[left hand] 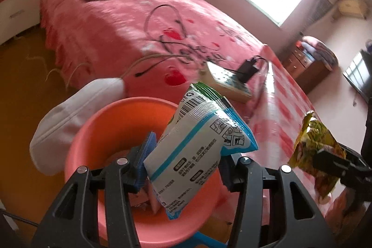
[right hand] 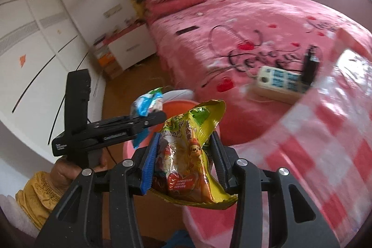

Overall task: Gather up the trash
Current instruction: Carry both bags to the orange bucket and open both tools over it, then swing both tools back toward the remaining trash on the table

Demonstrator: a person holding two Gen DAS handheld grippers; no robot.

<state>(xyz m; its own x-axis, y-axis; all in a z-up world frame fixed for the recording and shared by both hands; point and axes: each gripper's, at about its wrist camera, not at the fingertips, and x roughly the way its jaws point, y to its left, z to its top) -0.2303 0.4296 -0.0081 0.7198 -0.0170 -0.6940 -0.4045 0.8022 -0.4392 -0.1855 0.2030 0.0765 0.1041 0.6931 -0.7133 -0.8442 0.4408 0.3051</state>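
Observation:
My left gripper is shut on a white and blue snack wrapper, which hangs over a pink plastic bin. Some pink scraps lie at the bin's bottom. My right gripper is shut on a crumpled yellow snack bag. In the left wrist view that yellow bag and the right gripper sit at the right, over the checked cloth. In the right wrist view the left gripper with its blue wrapper is above the pink bin, held by a hand in a yellow sleeve.
A bed with a pink cover fills the back, with a white power strip and a black charger on it. A table with a pink checked cloth is at the right. A white cloth lies beside the bin on the brown floor.

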